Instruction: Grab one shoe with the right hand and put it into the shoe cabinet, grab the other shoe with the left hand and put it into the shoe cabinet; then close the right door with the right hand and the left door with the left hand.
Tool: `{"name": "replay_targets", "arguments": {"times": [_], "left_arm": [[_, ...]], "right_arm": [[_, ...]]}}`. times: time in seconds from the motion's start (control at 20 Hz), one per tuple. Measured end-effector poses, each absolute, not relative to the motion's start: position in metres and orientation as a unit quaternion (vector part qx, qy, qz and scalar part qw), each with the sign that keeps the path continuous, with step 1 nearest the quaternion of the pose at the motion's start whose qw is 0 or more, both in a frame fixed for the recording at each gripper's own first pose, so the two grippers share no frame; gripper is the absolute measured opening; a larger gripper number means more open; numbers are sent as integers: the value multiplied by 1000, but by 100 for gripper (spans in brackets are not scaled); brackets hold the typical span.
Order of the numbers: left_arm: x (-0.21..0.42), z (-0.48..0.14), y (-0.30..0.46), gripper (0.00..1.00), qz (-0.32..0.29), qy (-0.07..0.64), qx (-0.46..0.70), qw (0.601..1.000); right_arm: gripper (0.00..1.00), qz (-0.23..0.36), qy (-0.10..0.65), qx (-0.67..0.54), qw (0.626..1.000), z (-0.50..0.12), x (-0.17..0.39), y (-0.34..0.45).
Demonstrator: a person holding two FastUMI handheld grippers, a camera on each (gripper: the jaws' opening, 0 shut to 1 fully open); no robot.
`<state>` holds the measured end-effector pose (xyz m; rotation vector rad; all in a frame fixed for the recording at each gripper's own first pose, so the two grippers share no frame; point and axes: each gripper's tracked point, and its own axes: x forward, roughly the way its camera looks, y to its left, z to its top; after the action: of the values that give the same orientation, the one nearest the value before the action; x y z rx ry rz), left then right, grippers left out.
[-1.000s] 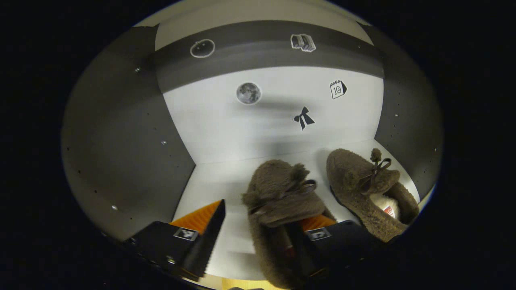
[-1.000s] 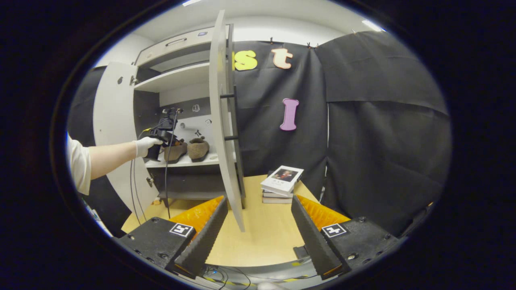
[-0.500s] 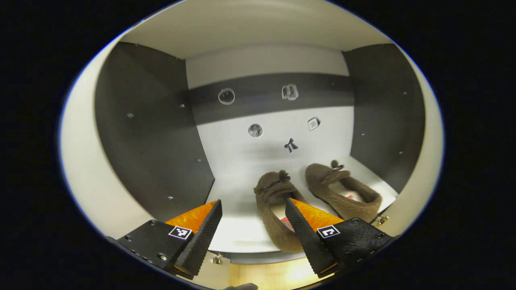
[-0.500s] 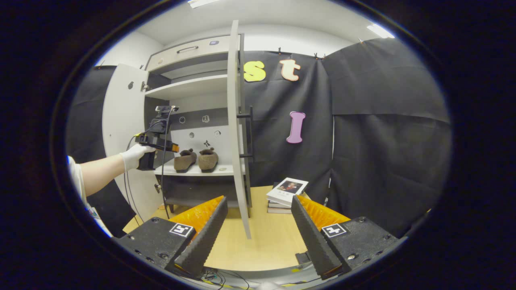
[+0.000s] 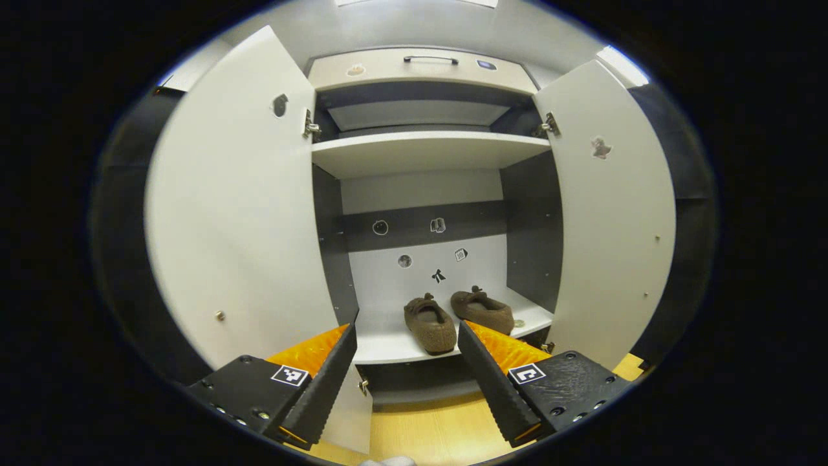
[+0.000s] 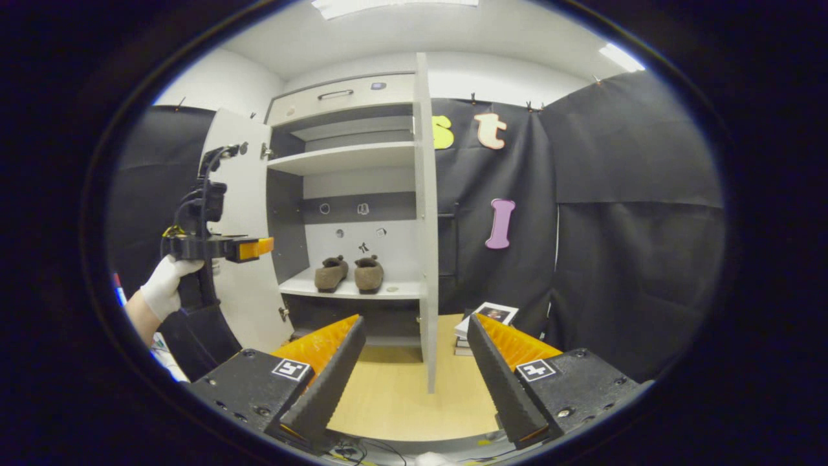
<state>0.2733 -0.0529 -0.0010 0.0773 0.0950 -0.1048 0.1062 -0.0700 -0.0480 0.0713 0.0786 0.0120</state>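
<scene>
With both shoes (image 5: 429,323) (image 5: 482,310) side by side on the lower shelf (image 5: 388,342), centre of the left gripper view, what's left is the doors. Right tongs (image 6: 414,369) spread, empty, low centre of the right gripper view, facing the right door (image 6: 425,220) edge-on. I'd go round to its outer face, push flat near the free edge, swing slow. Books (image 6: 482,318) sit on the surface (image 6: 394,401) just beside that door, off its closing sweep as far as I can tell. Left tongs (image 5: 406,380) spread, empty; left door (image 5: 239,213) wide open at frame left. Shoes sit back from the shelf lip, so both doors look free to shut.
</scene>
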Motion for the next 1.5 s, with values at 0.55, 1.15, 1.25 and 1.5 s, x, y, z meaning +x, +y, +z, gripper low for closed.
{"name": "replay_targets", "arguments": {"times": [0.55, 1.15, 1.25, 1.5], "left_arm": [[96, -25, 21, 96, -3, 26, 17, 1000], [34, -62, -2, 96, -17, 35, 13, 999], [37, -60, -13, 96, -20, 34, 5, 999], [46, -51, -31, 96, 9, 30, 3, 999]], "right_arm": [[100, 6, 28, 17, 999, -41, 65, -21], [100, -61, 13, 3, 998, -20, 101, -87], [100, -82, 8, 5, 997, -9, 127, -122], [100, -104, 16, 25, 994, 2, 208, -196]]}}
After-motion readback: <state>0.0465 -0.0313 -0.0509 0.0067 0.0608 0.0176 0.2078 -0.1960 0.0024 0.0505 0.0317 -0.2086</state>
